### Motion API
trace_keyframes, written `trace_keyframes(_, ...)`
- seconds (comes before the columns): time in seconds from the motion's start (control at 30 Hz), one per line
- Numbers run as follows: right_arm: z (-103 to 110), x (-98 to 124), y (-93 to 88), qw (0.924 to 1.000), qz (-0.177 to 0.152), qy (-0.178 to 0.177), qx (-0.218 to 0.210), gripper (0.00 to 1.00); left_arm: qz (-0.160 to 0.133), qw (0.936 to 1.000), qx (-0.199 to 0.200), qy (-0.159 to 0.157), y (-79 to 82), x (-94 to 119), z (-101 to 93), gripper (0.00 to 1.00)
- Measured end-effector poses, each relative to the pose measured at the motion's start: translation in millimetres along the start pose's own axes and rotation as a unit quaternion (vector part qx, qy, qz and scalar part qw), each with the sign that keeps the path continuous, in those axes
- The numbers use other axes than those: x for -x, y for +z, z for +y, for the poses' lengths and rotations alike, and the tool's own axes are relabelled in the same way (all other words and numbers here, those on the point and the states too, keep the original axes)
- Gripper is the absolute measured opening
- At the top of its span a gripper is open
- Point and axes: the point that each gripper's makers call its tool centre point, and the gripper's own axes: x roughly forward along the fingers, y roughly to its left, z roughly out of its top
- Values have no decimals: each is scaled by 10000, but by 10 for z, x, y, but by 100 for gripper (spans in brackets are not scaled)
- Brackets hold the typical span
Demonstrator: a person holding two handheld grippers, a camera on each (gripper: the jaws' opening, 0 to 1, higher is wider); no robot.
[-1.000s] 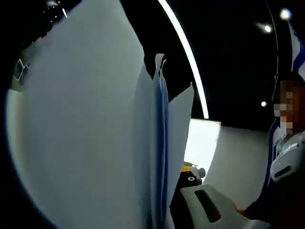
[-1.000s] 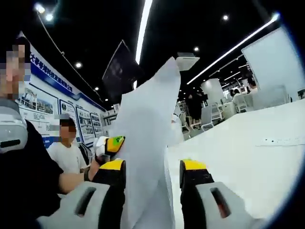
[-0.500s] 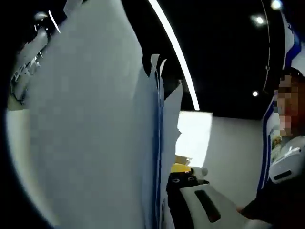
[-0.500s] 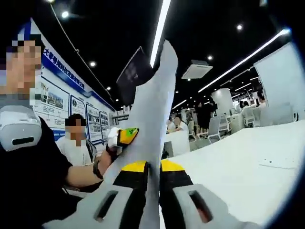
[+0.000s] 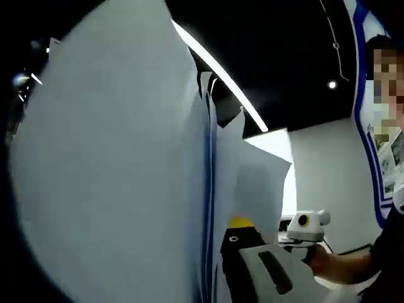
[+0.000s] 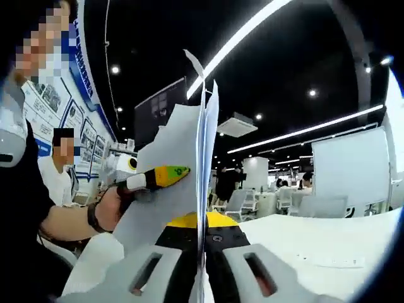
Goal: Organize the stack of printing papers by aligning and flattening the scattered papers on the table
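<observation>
**Trainee:** Worktop [image 6: 328, 240] first, since it's the biggest thing out there. Where are the papers relative to it?

**Me:** Off it. In the right gripper view I see the white worktop stretching away below and behind, and the sheaf of papers [image 6: 189, 158] stands upright on edge, lifted clear. In the left gripper view the same papers [image 5: 126, 177] sit very close to the lens, edges fanned and uneven at the top.

**Trainee:** And the claws?

**Me:** My right claw [image 6: 203, 237] is closed on the papers, yellow tips pinched together with the sheets running straight up between them. My left claw [image 5: 214, 265] I judge to be gripping the papers too; only one jaw shows, pressed against the sheets. From the right side I can also see the hand [image 6: 110, 208] carrying that left claw [image 6: 161, 177] against the sheaf.

**Trainee:** So how do I do this step properly?

**Me:** My read is that we're mid-alignment. I'd keep the sheaf vertical, loosen the grip just enough for sheets to slide, and tap the lower edge down on the worktop so the corners settle. Squeeze too hard and nothing shifts; too loose and the sheets may spill. Then lay it flat and press.
</observation>
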Motion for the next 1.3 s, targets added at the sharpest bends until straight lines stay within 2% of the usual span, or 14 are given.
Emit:
trace_keyframes(0.03,-17,17,-12,9999,-1,-83,138,0,20,9999,-140,13,-15,-19,-9,7)
trace_keyframes(0.07,-28,35,-50,9999,68,-102,104,0,28,9998,-177,12,-23,-25,-12,8)
trace_keyframes(0.13,-49,70,-126,9997,204,-140,35,0,198,9994,-257,82,-157,-44,5,11)
trace_keyframes(0.2,-94,116,-221,9991,376,-182,-95,0,442,9987,-128,239,-319,-15,85,17)
trace_keyframes(0.33,-136,212,-318,9984,517,-215,-107,5,510,9986,109,130,-437,48,72,21)
trace_keyframes(0.5,-63,326,-437,9963,850,42,-115,13,751,9970,108,-154,-594,117,-49,28)
trace_keyframes(0.57,-50,360,-468,9957,922,97,-78,16,834,9960,177,-284,-657,153,-100,28)
trace_keyframes(0.77,-40,451,-566,9939,1051,211,-248,20,1032,9932,357,-410,-881,223,-178,28)
trace_keyframes(0.83,-30,473,-600,9931,1070,251,-403,22,1038,9925,441,-465,-936,250,-207,28)
trace_keyframes(0.97,-6,523,-665,9919,1185,282,-366,23,1050,9913,575,-554,-1020,292,-285,28)
trace_keyframes(1.17,41,654,-692,9908,1231,408,-374,24,1159,9874,514,-943,-1139,404,-505,27)
trace_keyframes(1.2,49,676,-687,9908,1219,432,-392,24,1159,9873,484,-975,-1146,418,-504,25)
trace_keyframes(1.27,110,717,-681,9890,1214,622,-575,13,1150,9873,287,-1054,-1162,446,-547,15)
trace_keyframes(1.3,115,723,-665,9889,1176,653,-630,8,1147,9875,255,-1053,-1162,446,-554,14)
